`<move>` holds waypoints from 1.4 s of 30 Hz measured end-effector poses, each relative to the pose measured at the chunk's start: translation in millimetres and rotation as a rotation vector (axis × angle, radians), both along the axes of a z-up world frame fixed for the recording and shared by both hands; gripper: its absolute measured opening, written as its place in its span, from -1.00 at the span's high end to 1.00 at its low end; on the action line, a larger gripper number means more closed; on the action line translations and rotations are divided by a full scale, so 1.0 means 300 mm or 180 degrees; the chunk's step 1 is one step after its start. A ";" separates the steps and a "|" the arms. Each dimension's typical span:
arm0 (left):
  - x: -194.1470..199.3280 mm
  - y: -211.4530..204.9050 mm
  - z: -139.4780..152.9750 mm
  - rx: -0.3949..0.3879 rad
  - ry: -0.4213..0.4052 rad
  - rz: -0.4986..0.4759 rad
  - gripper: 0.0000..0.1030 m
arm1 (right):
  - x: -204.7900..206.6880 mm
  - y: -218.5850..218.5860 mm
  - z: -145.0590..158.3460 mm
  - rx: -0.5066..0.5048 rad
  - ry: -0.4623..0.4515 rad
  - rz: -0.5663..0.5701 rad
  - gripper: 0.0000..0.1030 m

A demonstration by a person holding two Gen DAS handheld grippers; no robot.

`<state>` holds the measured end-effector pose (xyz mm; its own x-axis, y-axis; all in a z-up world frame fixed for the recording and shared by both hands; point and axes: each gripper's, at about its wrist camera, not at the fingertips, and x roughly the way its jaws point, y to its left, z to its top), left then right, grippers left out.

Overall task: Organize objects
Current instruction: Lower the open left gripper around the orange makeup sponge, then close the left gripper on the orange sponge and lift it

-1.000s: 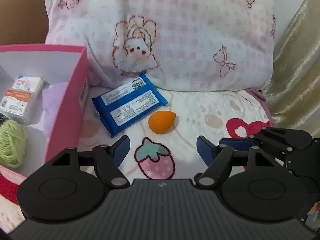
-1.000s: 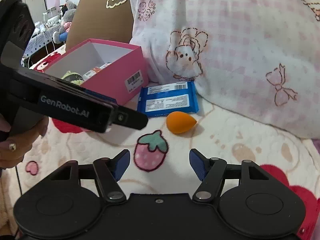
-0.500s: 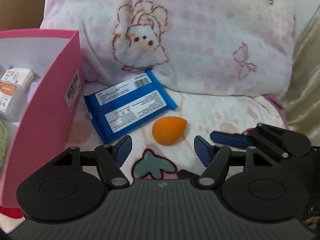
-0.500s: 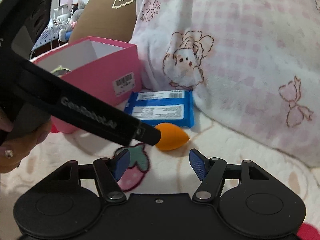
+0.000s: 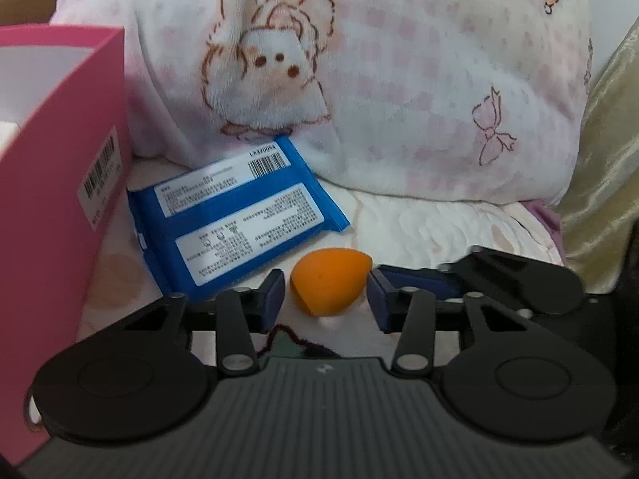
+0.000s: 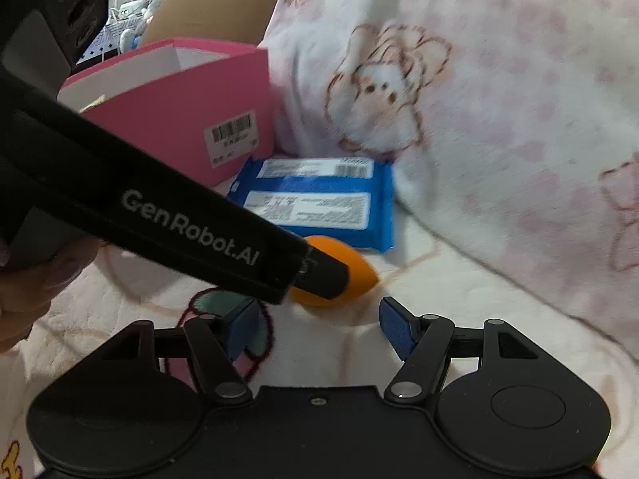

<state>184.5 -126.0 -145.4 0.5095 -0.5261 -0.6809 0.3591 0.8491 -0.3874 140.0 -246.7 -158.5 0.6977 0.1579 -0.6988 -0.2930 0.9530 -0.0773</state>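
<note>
Smooth orange teardrop sponge (image 5: 328, 281) between the closing left claw (image 5: 325, 293), pads not yet pressing; right claw (image 6: 317, 329) open, empty.

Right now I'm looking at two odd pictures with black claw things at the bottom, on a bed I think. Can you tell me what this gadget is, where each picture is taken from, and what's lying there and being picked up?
There is no robot here. A person holds a two-finger gripper in each hand, and each gripper has a wide-angle camera looking along its fingers. One picture comes from the left gripper, the other from the right gripper.

On the patterned blanket lie an orange sponge and a blue packet. A pink box stands at the left, and a big pillow lies behind.

The left gripper's jaws are closing with the sponge between them. The pads look just short of it, so nothing is held yet. The right gripper is open and empty, close by.
</note>
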 end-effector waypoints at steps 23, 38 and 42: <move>-0.002 -0.043 0.024 0.0153 0.0227 -0.0116 0.34 | 0.002 -0.032 0.004 0.0208 -0.0056 -0.0119 -0.18; -0.118 -0.006 0.127 0.0223 0.0479 -0.0343 0.35 | -0.114 0.004 0.122 0.0386 0.0212 -0.0125 -0.18; -0.159 0.000 0.173 0.0338 0.0486 -0.0436 0.35 | -0.151 0.020 0.155 0.0563 0.0253 -0.0222 -0.21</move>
<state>136.8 -125.9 -93.6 0.3249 -0.5046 -0.7999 0.4179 0.8353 -0.3572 94.6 -240.7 -112.0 0.6552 0.2361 -0.7176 -0.2242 0.9679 0.1138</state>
